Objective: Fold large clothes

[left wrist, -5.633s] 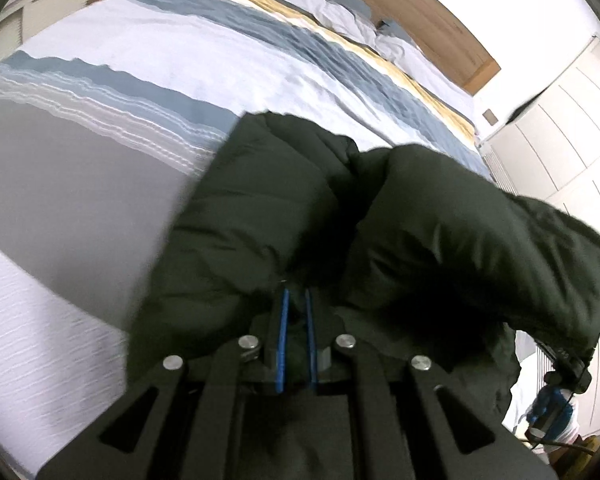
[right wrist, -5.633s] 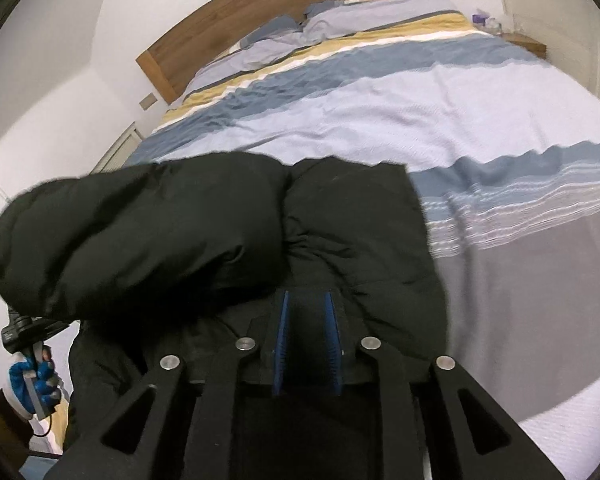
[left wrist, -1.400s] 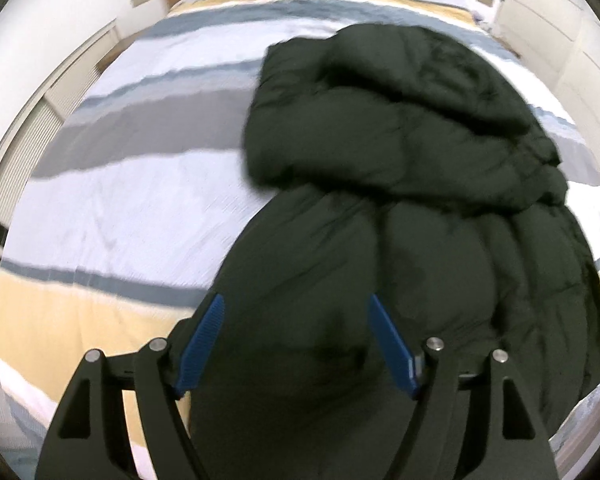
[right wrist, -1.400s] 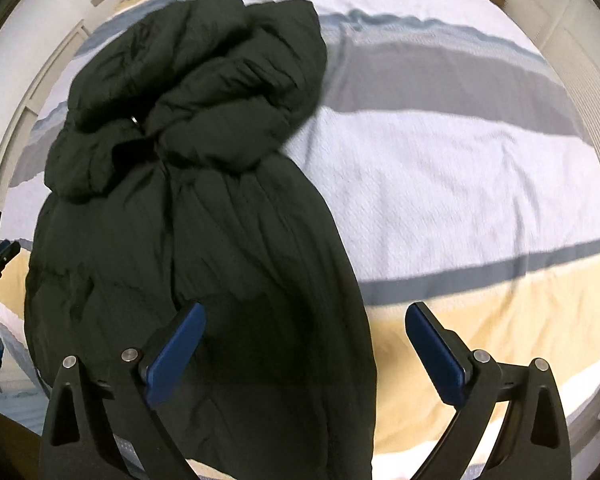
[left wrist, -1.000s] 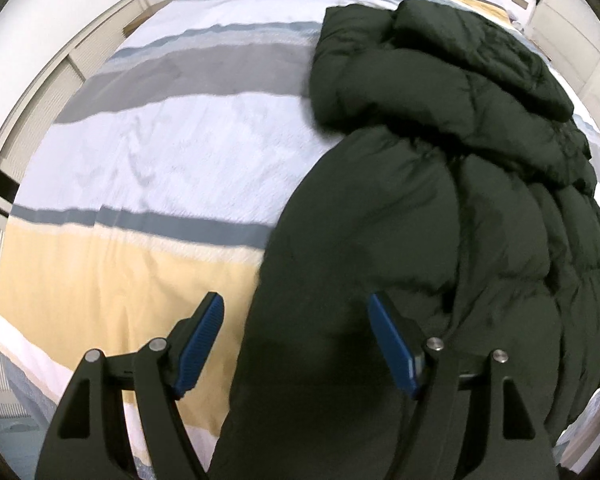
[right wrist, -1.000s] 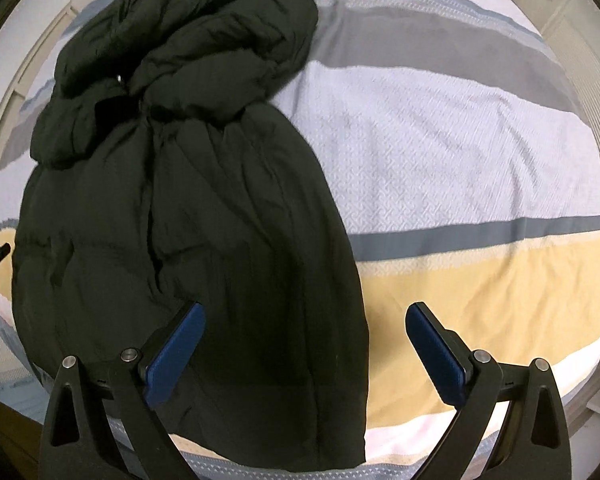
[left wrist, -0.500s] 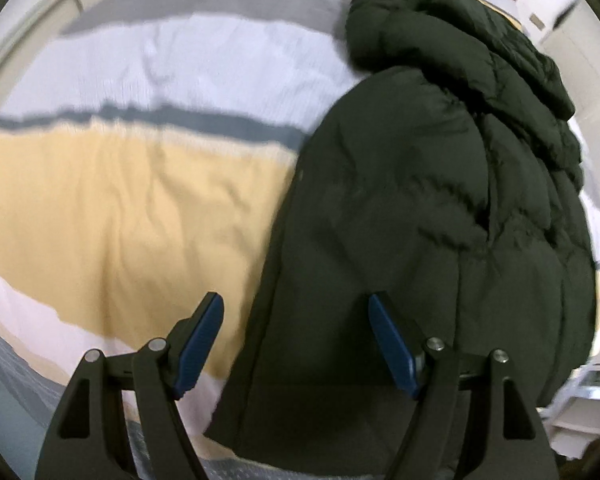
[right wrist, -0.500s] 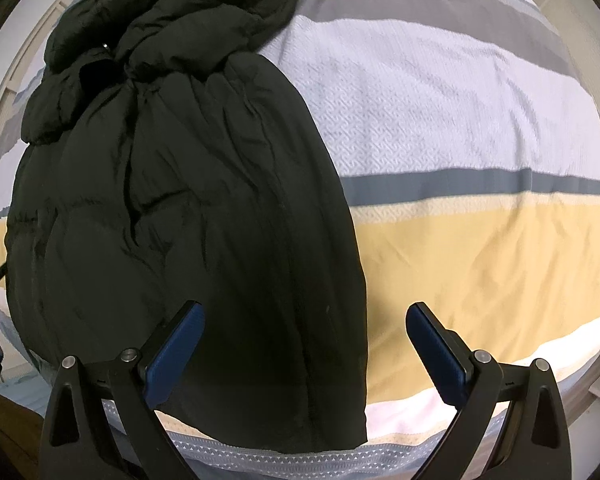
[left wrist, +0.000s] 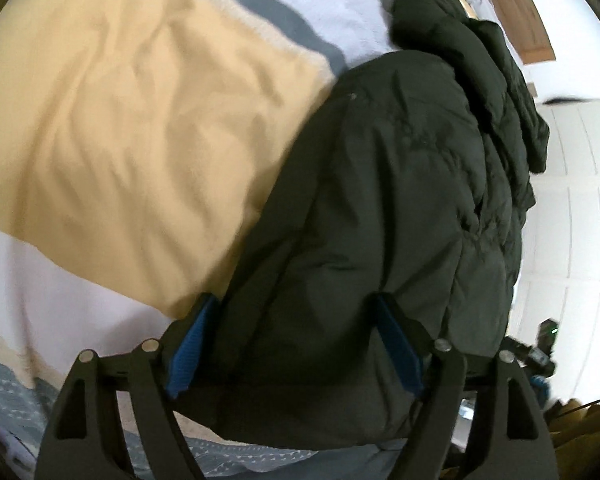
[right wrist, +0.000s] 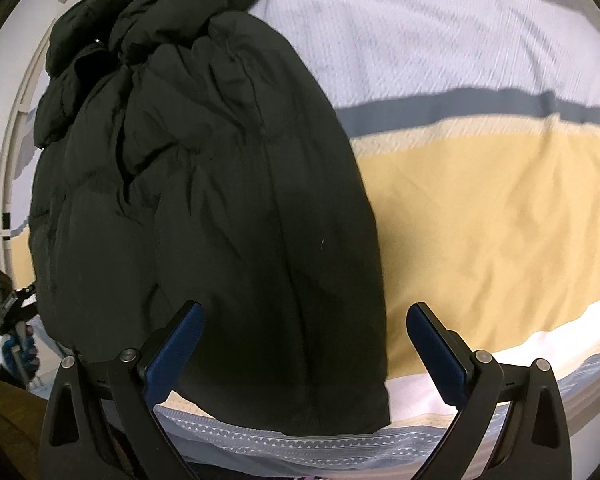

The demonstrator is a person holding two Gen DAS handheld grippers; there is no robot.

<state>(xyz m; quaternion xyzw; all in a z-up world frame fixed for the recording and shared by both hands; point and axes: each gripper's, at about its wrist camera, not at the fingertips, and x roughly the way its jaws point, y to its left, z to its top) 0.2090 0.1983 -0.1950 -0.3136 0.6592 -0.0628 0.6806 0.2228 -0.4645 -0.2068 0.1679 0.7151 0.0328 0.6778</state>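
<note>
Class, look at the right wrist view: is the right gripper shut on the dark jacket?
No: the right gripper is open, its blue pads spread wide above the jacket hem.

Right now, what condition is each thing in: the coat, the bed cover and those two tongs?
Dark puffer coat: lying lengthwise on the bed, hem toward the cameras, top part bunched at the far end.
Striped bed cover: spread out, lightly wrinkled, under the coat.
Left tongs: open, straddling the coat's hem area, gripping nothing.
Right tongs: open, over the coat's hem corner, gripping nothing.

Dark puffy coat [right wrist: 204, 216] lies lengthwise on striped bedspread [right wrist: 480, 216], hem nearest.
</note>
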